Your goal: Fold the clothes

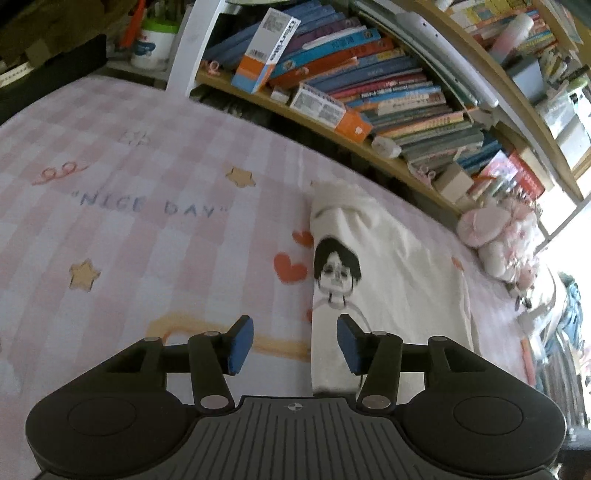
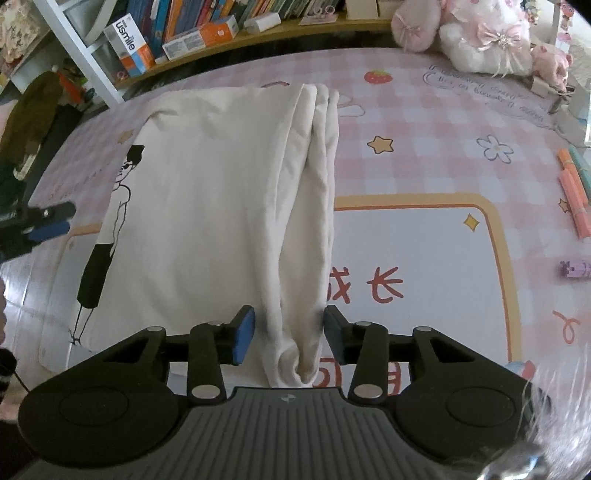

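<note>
- the right hand-held gripper [image 2: 288, 338] sits nearest in its own view, jaws spread apart and released, with the near end of a bunched fold of the white shirt [image 2: 207, 206] lying between the blue pads [image 2: 243, 339], not pinched.
- the left hand-held gripper [image 1: 295, 343] is likewise spread wide and grasping nothing; the shirt's left edge runs up between its fingers toward 12 o'clock.
- in the right view the left hand-held gripper shows at 9 o'clock, just beside the shirt's edge.
- the shirt lies flat on the pink checked bed sheet [image 2: 424, 129], folded lengthwise, its right side gathered into a long ridge toward 12 o'clock; a printed cartoon figure [image 1: 338, 271] wraps over its left edge.
- on the sheet at 3 o'clock lie orange sticks [image 2: 574, 199], well apart from the shirt.
- farther off, pink plush toys [image 2: 472, 33] rest at 1 o'clock.
- beyond the bed, a shelf of books [image 1: 369, 70] runs along the far side.
</note>
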Tool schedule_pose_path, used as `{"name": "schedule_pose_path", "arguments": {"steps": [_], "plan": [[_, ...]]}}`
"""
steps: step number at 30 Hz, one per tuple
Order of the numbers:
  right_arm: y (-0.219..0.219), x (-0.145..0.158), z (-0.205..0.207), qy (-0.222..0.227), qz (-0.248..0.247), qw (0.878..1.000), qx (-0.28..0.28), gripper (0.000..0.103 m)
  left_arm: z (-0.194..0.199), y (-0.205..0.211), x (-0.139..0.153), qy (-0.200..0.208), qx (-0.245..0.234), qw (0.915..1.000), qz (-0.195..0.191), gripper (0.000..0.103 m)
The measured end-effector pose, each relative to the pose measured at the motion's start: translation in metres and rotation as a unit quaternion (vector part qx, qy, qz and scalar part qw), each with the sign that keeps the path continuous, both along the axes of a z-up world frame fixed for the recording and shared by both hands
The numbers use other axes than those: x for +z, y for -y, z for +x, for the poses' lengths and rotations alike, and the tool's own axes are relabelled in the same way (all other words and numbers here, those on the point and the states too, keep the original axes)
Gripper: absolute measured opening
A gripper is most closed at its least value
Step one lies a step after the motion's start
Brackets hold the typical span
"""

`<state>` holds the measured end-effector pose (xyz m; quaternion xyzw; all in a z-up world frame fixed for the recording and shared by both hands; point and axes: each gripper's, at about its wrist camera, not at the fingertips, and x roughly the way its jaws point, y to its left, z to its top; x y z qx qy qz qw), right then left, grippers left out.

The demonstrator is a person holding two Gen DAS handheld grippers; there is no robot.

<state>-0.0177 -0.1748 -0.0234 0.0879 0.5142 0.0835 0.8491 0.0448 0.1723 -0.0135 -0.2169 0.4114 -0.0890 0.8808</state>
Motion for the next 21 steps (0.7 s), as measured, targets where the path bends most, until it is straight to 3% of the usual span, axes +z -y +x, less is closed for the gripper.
{"name": "schedule_pose_path", "arguments": {"steps": [4,8,12,16,19,21], "plan": [[-0.009,-0.005,-0.004,0.008,-0.017,1.0,0.004,0.024,0.032,-0.001,-0.005,0.005,-0.01,0.9998,-0.016,0.048],[-0.022,-0.007,-0.007,0.021,-0.05,0.998,0.016,0.023,0.068,0.002,-0.012,0.005,-0.028,0.9991,-0.031,0.048],[-0.023,-0.008,-0.009,0.024,-0.052,0.998,0.016,0.023,0.109,0.014,-0.023,-0.005,-0.046,0.9979,-0.046,0.045],[-0.022,-0.008,-0.01,0.025,-0.046,0.999,0.006,0.023,0.136,0.01,-0.026,0.001,-0.023,0.9958,-0.089,0.045],[-0.022,-0.009,-0.01,0.025,-0.045,0.999,0.004,0.024,0.155,0.006,-0.027,0.008,-0.003,0.9924,-0.123,0.04],[-0.021,-0.009,-0.01,0.023,-0.04,0.999,0.0,0.024,0.168,0.003,-0.027,0.012,0.011,0.9892,-0.146,0.021]]}}
